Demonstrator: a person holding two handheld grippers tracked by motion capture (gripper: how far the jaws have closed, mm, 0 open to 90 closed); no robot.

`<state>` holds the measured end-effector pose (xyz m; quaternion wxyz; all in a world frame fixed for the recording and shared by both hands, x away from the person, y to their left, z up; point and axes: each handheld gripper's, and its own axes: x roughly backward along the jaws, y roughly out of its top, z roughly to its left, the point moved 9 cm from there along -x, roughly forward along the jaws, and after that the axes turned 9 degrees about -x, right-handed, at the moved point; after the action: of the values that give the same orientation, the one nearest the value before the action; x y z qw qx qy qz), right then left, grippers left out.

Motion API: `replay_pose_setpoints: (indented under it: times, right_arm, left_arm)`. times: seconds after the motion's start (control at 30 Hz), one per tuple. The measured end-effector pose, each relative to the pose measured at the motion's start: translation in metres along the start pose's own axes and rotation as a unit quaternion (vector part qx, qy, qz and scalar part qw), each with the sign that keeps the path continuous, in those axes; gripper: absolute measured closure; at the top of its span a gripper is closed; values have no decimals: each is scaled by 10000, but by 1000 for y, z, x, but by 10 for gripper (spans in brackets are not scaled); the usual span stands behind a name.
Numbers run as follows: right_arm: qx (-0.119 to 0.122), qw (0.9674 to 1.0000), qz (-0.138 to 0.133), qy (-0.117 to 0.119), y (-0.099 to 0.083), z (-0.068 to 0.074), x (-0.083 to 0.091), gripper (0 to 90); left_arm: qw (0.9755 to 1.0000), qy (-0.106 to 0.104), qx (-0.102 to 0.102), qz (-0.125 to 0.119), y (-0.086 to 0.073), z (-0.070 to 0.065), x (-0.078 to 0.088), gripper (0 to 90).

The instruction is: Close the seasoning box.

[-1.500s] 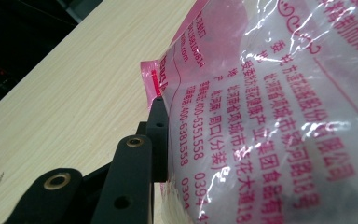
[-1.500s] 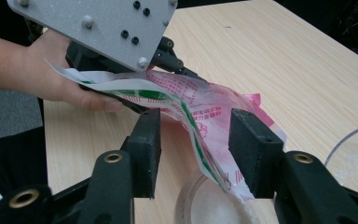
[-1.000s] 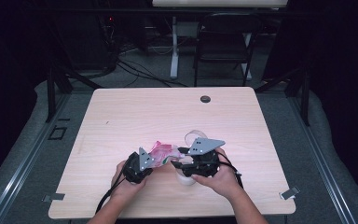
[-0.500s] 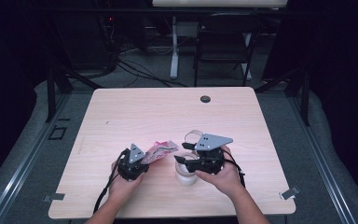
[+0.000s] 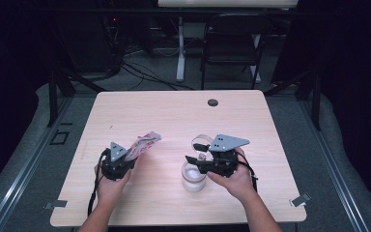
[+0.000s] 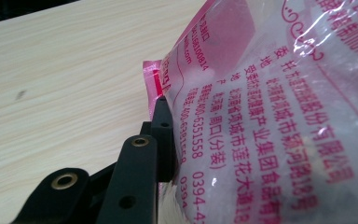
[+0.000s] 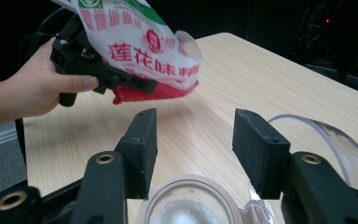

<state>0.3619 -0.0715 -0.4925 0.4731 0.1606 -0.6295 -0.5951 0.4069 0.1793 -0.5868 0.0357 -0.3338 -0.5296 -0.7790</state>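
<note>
Left gripper (image 5: 125, 162) clamped on a pink-and-white seasoning packet (image 5: 142, 144) – lifted above the desk's (image 5: 174, 116) left front part, right gripper (image 5: 200, 159) with jaws apart and just closing slightly, nothing pinched – poised over an open jar (image 5: 193, 176) near the front edge

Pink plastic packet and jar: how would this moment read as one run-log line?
left gripper: shut on pink-printed plastic packet, lifted | right gripper: jaws just closing, nothing between them, above open clear jar | wooden table
</note>
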Motion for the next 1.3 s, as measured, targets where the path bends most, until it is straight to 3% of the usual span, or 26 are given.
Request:
replay_pose_setpoints:
  times: [0.17, 0.4, 0.7, 0.87, 1.03, 1.3]
  right_arm:
    - [17, 10000, -46, 36, 4, 0, 1, 513]
    - [-1, 10000, -88, 25, 8, -2, -3, 494]
    - [43, 10000, -86, -24, 11, -4, -9, 482]
    - [-30, 9999, -109, -62, 13, -6, -9, 483]
    - [-60, 9999, -135, -83, 14, -8, -8, 489]
    - [-99, 9996, -193, -158, 17, -12, -3, 496]
  left_arm:
    - [9985, 508, 113, 141, -10, 28, 8, 720]
    - [9924, 1132, 229, 434, -29, 60, 16, 719]
    - [9845, 1561, 295, 744, -49, 82, 19, 717]
    - [9777, 1843, 284, 968, -60, 93, 22, 713]
    - [9726, 1987, 352, 1152, -68, 100, 22, 707]
    - [9718, 1796, 369, 1485, -80, 99, 10, 638]
